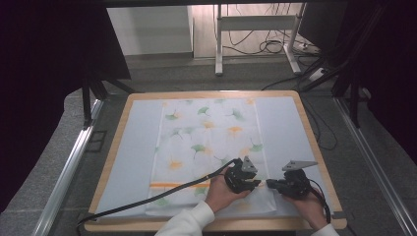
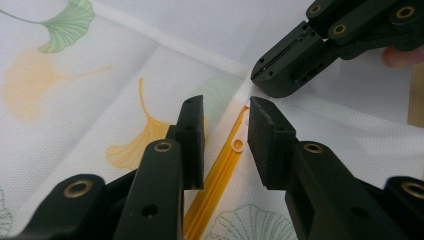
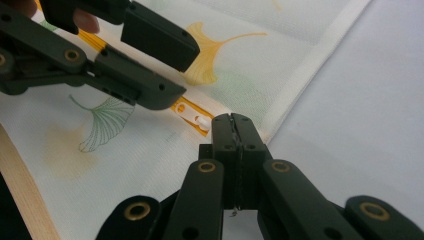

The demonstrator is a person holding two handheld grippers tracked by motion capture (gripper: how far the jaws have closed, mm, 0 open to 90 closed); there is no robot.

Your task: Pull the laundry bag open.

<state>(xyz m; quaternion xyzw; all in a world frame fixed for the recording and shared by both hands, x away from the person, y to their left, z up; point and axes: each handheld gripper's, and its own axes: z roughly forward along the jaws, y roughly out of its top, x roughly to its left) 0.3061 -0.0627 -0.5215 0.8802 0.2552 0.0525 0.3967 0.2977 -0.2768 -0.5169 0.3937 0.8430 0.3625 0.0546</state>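
Beyond the far edge of the wood-rimmed counter [image 1: 314, 129], a grey carpeted floor [image 1: 162, 73] runs back to a pale wall [image 1: 147, 29], where the white metal legs of a desk [image 1: 255, 22] stand with loose black cables [image 1: 268, 46] coiled on the floor beneath. Black curtains [image 1: 39, 59] hang dark on both sides of the room, and a silver floor rail [image 1: 66, 172] runs along the floor on the left with a matching one [image 1: 378, 172] on the right; a black tripod leg [image 1: 87, 105] stands by the counter's far left corner
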